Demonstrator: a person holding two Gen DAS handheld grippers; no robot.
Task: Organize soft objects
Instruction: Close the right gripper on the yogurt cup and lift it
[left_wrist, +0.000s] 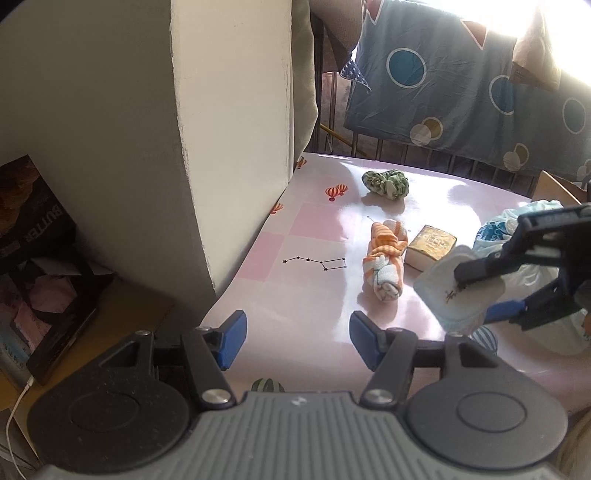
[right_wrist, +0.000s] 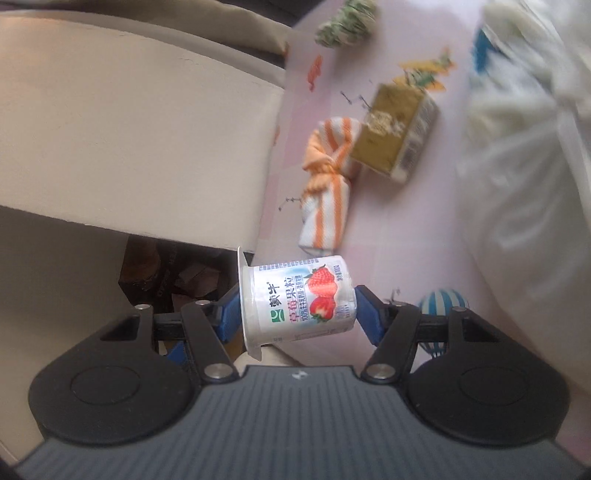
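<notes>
Table (left_wrist: 314, 229) with a shiny pink checked cover fills most of what I see, pushed up against a thick cream wall post (left_wrist: 229, 129). On its right side sits a big white plastic bag (right_wrist: 517, 192). My right gripper (right_wrist: 295, 306) is pinched tight on a white strawberry yogurt cup (right_wrist: 299, 301), turned on its side, one blue pad on its lid and one on its bottom, up off the table. My left gripper (left_wrist: 297, 338) has its blue pads apart with nothing between them, just above the near edge. In the middle lies a knotted orange-and-white striped cloth roll (left_wrist: 386, 264). A small gold box (left_wrist: 430, 245) is touching it. Farther back rests a green-and-white ruffled scrunchie (left_wrist: 386, 182).
</notes>
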